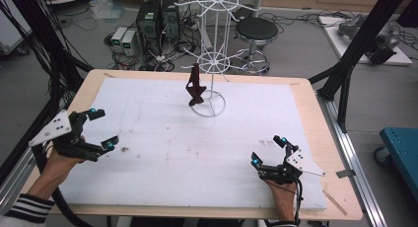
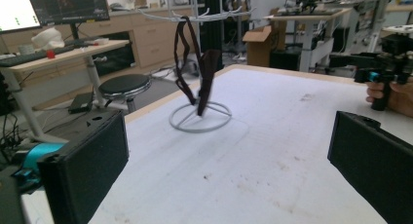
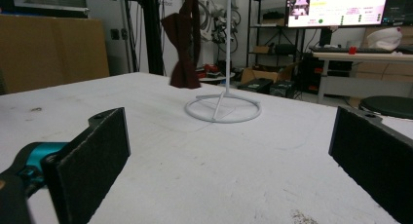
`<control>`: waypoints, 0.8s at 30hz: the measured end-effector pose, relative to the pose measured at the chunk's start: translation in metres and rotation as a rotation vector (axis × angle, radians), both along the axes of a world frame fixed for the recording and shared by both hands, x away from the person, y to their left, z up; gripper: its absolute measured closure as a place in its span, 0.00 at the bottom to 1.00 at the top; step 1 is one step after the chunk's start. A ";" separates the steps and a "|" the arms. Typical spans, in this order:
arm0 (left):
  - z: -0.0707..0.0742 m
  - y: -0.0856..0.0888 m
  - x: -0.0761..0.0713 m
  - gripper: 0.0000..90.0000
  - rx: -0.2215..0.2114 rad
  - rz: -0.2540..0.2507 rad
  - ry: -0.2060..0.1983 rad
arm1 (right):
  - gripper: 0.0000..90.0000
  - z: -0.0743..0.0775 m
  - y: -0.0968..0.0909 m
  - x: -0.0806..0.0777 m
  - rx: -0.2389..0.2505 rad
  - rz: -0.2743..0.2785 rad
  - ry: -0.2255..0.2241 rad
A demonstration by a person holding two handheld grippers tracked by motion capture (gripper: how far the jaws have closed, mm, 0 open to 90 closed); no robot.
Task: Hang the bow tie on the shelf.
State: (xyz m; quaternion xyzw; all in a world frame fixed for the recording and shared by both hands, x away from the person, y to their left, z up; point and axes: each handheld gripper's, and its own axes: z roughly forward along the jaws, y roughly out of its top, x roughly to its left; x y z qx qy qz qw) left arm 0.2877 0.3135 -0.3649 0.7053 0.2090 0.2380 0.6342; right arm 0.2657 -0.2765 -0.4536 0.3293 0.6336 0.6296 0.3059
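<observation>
On the white wire stand [image 1: 213, 64], far side of worktop [image 1: 197, 148]: dark bow tie [image 1: 195, 87] hanging from a lower hook.
Nothing grasped yet; left gripper [image 1: 101, 129] and right gripper [image 1: 268, 150] near the front edge, well apart from it, fingers spread wide, likely reach still ahead.

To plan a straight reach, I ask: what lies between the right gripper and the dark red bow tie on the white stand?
Bare white table cover, as the right gripper view shows.
</observation>
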 end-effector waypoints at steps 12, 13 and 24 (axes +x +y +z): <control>-0.062 0.002 -0.026 0.02 -0.075 0.075 0.039 | 0.01 0.000 0.000 0.000 -0.001 -0.003 -0.004; -0.065 0.000 -0.027 0.02 -0.081 0.077 0.030 | 0.01 0.000 0.000 0.000 -0.001 -0.003 -0.006; -0.087 -0.014 -0.026 0.02 -0.106 0.075 0.025 | 0.01 0.000 0.000 0.000 0.000 -0.003 -0.005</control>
